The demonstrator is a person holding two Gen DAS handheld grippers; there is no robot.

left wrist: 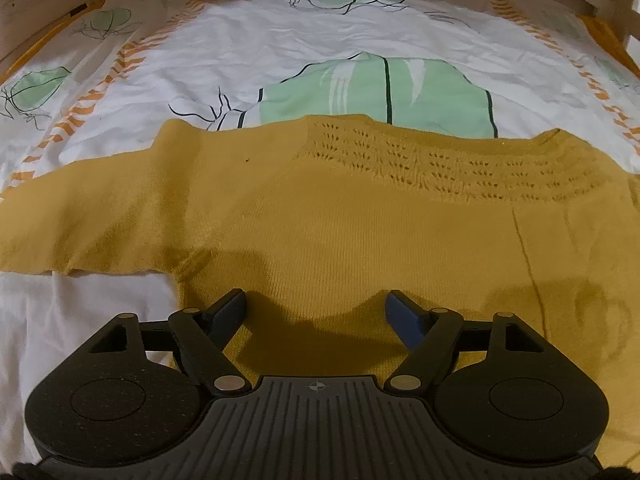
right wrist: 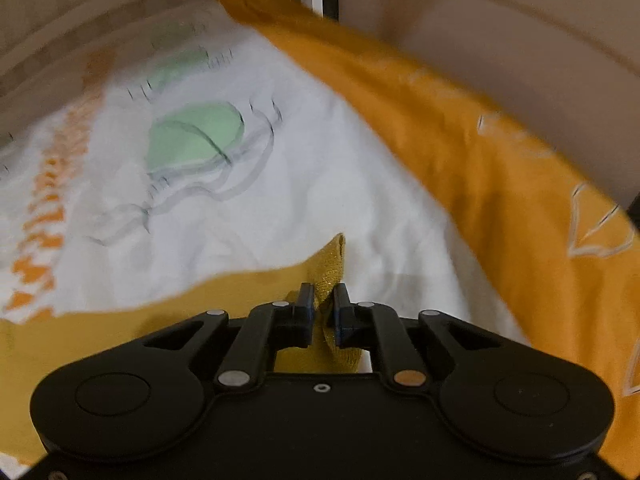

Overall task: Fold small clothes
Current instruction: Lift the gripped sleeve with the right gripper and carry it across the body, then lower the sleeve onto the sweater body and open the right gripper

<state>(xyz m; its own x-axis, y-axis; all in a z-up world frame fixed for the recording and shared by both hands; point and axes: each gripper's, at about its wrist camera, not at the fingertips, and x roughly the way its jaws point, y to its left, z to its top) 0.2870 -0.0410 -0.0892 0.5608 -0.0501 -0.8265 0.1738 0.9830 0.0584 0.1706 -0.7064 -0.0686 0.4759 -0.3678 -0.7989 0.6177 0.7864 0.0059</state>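
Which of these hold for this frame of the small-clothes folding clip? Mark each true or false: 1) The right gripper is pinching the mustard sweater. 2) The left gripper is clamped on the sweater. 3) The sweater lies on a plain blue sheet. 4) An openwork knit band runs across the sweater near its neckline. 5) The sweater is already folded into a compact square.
1) True: the right gripper is shut on a bunched edge of the mustard sweater.
2) False: the left gripper stands open over the sweater, pinching nothing.
3) False: the sheet is white with green shapes and orange stripes.
4) True: the openwork band crosses the upper part.
5) False: it lies spread out, one sleeve extended sideways.
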